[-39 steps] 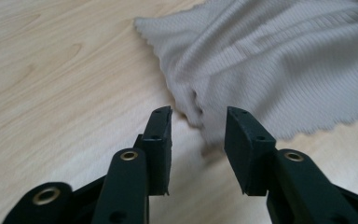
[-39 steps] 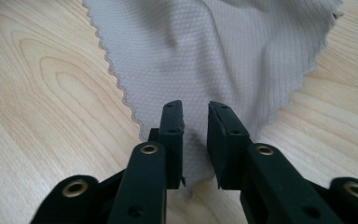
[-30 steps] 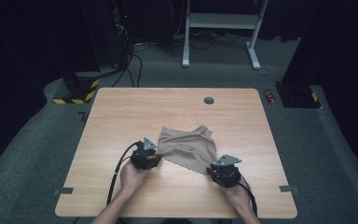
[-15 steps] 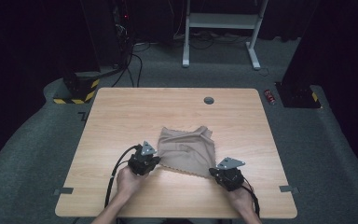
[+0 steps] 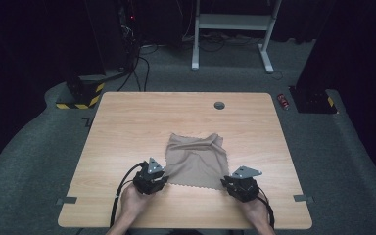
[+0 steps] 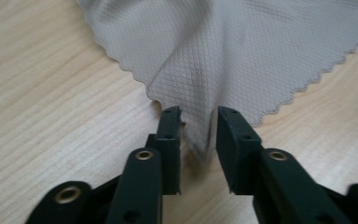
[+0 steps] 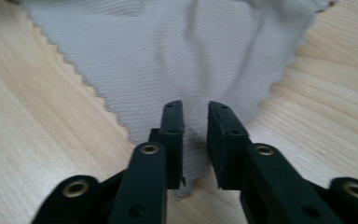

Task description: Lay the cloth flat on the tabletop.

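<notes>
A tan cloth (image 5: 196, 159) with a scalloped edge lies mostly flat on the wooden table (image 5: 127, 122), with a few folds at its far side. My left gripper (image 5: 162, 177) is at the cloth's near left corner. In the left gripper view the cloth (image 6: 242, 46) runs its corner between the parted jaws of this gripper (image 6: 198, 114), which have just been opening. My right gripper (image 5: 225, 182) is at the near right corner. Its jaws (image 7: 196, 108) have also just been opening, and the cloth (image 7: 177, 51) corner lies loose between them.
A small dark round grommet (image 5: 219, 105) is set in the table near its far edge. Beyond the table stand a white metal frame (image 5: 232, 29), dark equipment with cables (image 5: 127, 44) and a yellow-and-black striped base (image 5: 81, 98) on grey carpet.
Both grippers have drawn back toward the near edge, the left one more. The cloth's near edge now lies a little closer to the person and flatter.
</notes>
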Demonstrator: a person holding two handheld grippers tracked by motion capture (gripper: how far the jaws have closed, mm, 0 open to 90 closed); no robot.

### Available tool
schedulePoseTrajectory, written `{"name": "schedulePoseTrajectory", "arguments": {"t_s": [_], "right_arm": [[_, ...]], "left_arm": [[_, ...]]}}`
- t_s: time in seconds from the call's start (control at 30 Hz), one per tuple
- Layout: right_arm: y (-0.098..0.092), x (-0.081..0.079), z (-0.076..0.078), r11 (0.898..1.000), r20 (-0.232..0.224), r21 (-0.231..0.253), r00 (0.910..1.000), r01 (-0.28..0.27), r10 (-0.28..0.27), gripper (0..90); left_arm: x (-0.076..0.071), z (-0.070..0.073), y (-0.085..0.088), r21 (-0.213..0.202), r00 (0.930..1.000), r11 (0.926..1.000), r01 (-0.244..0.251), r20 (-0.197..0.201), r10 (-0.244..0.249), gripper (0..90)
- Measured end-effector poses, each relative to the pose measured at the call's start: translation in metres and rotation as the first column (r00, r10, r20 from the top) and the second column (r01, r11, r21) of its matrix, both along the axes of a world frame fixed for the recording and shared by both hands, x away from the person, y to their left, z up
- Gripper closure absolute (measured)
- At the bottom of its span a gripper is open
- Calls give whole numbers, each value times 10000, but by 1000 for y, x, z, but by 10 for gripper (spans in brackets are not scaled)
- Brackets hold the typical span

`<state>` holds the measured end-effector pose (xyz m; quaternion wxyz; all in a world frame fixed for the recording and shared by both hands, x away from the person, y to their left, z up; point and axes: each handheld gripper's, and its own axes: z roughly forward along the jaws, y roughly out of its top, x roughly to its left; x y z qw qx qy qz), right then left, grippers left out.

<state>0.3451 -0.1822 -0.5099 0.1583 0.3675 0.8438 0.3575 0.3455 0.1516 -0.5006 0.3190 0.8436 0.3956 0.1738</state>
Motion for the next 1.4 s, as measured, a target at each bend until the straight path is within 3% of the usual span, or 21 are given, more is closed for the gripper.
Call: {"name": "schedulePoseTrajectory", "arguments": {"t_s": [0.13, 0.27, 0.33, 0.47, 0.63, 0.87, 1.03, 1.17, 1.3, 1.4], "right_arm": [[-4, -2, 1, 9999, -38, 133, 10000, 52, -52, 702], [-4, -2, -5, 10000, -217, 10, 9998, -38, 38, 718], [-6, -2, -8, 10000, -133, -62, 9999, 13, -14, 799], [-4, -4, -7, 9988, 108, -450, 9997, -200, 205, 893], [-7, -9, -5, 9982, 114, -515, 9995, -304, 311, 898], [-10, -17, 0, 9975, 147, -580, 9990, -409, 419, 891], [-6, -23, 4, 9978, 323, -396, 9980, -530, 543, 787], [5, -23, 3, 9958, 384, -585, 9966, -705, 728, 738], [14, -19, -5, 9943, 178, -637, 9960, -858, 871, 754], [17, -18, -6, 9935, 105, -606, 9952, -962, 970, 809]], "left_arm": [[3, -4, 1, -340, 9997, 9994, -84, -238, 76, 646], [2, -9, 0, -386, 9989, 9992, 138, -435, -154, 717], [0, -11, 0, -408, 9986, 9988, 268, -438, -285, 812], [-2, -8, -1, -245, 9982, 9987, 458, -386, -467, 869], [-12, 0, -1, -620, 9963, 9956, 704, -457, -733, 874], [-27, 3, 2, -469, 9920, 9938, 1009, -720, -1041, 855], [-27, 1, 4, -530, 9950, 9960, 714, -655, -748, 788], [-20, 4, 2, -680, 9994, 9973, 264, -221, -280, 610], [8, 5, 7, -1287, 9982, 9901, -558, -278, 526, 542], [32, 2, 8, -1151, 9936, 9869, -1129, -213, 1112, 540]]}}
